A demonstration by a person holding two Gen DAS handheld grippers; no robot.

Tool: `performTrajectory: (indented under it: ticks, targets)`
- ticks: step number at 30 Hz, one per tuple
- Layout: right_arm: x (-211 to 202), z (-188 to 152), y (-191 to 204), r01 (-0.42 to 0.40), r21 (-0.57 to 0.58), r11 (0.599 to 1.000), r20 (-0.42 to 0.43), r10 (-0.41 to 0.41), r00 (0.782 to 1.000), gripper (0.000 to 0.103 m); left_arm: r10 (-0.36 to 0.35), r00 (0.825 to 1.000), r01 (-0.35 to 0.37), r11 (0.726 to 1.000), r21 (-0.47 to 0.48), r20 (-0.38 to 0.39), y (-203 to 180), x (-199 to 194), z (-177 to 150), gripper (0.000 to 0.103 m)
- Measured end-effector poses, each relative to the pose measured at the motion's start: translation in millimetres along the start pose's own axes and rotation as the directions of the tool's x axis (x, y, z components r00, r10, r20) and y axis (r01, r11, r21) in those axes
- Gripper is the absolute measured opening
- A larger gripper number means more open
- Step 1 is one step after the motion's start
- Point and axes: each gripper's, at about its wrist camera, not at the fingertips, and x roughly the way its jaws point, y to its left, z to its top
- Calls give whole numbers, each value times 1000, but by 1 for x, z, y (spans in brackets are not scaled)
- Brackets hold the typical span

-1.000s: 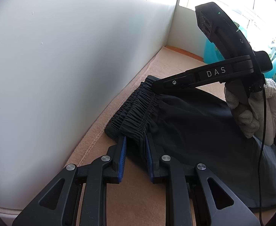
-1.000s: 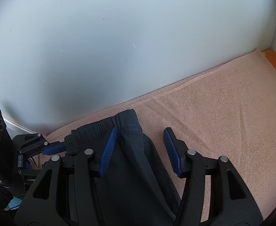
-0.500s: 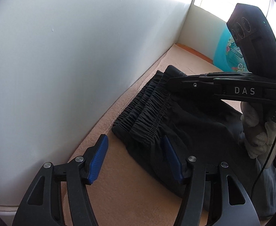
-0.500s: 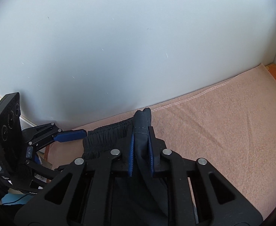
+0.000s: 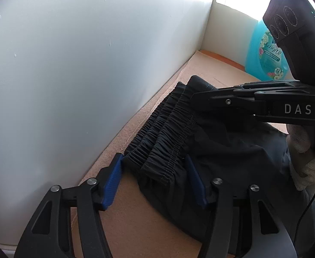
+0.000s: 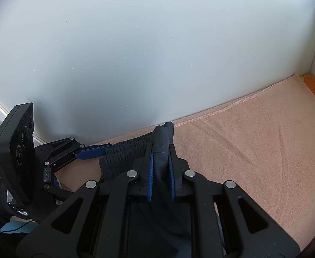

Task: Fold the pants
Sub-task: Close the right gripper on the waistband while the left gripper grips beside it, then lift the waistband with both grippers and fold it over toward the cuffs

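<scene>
- Against the white wall (image 5: pixel 71 64), on a peach towel (image 6: pixel 254 150) over the desk: black pants (image 5: pixel 222 150), with the waistband (image 5: pixel 164 133) running along the foot of the wall.
- Straddling the near end of that waistband: left claw (image 5: pixel 155 180), jaws apart and just now closing in, gathered elastic between the blue pads but not yet pinched.
- At the far end: right claw (image 6: pixel 160 167), clamped tight on the waistband corner, cloth drawn up into a small peak, carried by a hand in a white knit glove (image 5: pixel 303 163).
- Long axis of the waistband stretched end to end between the two claws; probably only a squeeze left for the left one before both ends can rise together.
- Thin, matte, limp cloth, creasing easily; waistband ruched, thicker, stitched in rows, lying in two layers; towel looped and grippy; pads ribbed.
</scene>
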Motion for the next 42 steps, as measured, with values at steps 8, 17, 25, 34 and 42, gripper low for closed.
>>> performTrajectory:
  ticks: [8,17,25,34,42]
  targets:
    - [-16,5,-6,3,9,1000,33,-3,999,13,-55,995,54,999,4,78,1,-21,-3,20]
    - [-39,6,20,44,-37,998,69,-41,997,12,-111,983,117,993,-29,149,20,-59,-14,19]
    - [-131,3,24,82,23,996,206,-85,975,12,-265,935,264,964,38,234,-1,-104,4,19]
    - [-265,-48,27,151,151,977,404,-201,893,12,-502,827,421,851,313,252,-86,-174,35,19]
    - [-374,-132,26,214,281,935,484,-331,810,12,-646,744,499,708,500,172,-197,-199,25,19]
